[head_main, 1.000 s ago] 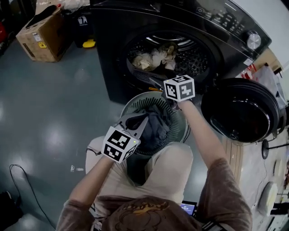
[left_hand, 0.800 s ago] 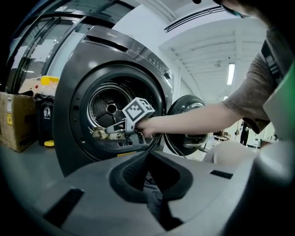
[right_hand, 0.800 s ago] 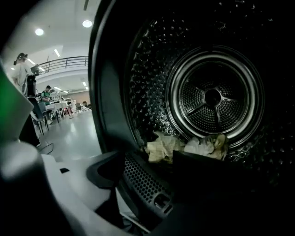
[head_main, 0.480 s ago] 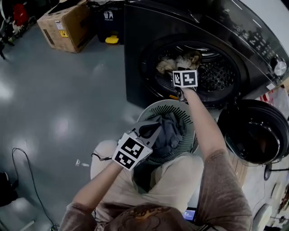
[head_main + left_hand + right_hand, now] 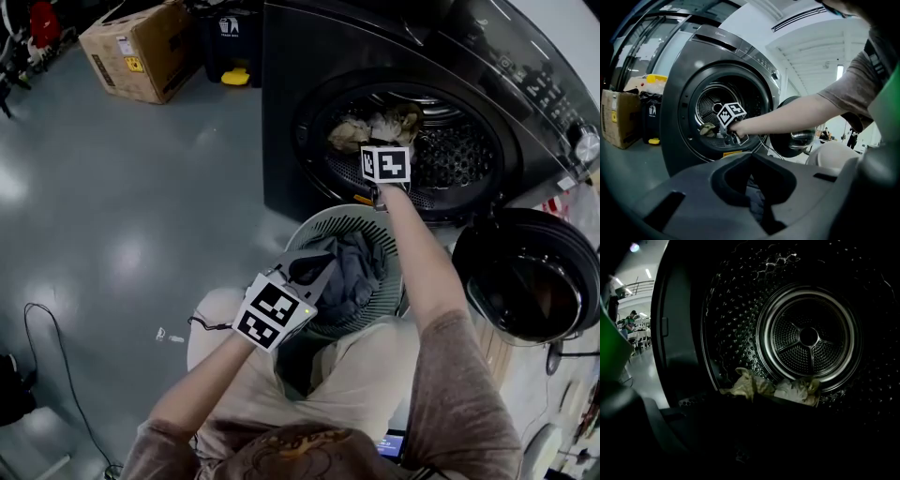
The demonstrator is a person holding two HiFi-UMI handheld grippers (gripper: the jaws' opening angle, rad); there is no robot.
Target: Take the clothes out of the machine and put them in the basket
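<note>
Now the right gripper point(image 5: 736, 138) reaches into the far machine point(image 5: 281, 103) toward the pale clothes point(image 5: 771, 389) on the drum floor; its jaws are too dark to read. Near, the left gripper point(image 5: 312, 269) hangs over the basket point(image 5: 321, 223), jaws clenched on dark cloth point(image 5: 337, 269), probably ready to drop it there

The glossy grey floor point(image 5: 112, 216) is carrying the dark washing machine point(image 5: 281, 141) at the far side, and a pale slotted basket point(image 5: 323, 223) is standing just before its front. A cardboard box point(image 5: 141, 52) is sitting to the left of the machine, beside a black bin point(image 5: 223, 37) with a yellow object point(image 5: 234, 77) at its foot. A thin cable point(image 5: 39, 307) is trailing across the near left, and a small pale bit, possibly litter point(image 5: 164, 335), is lying near it.
</note>
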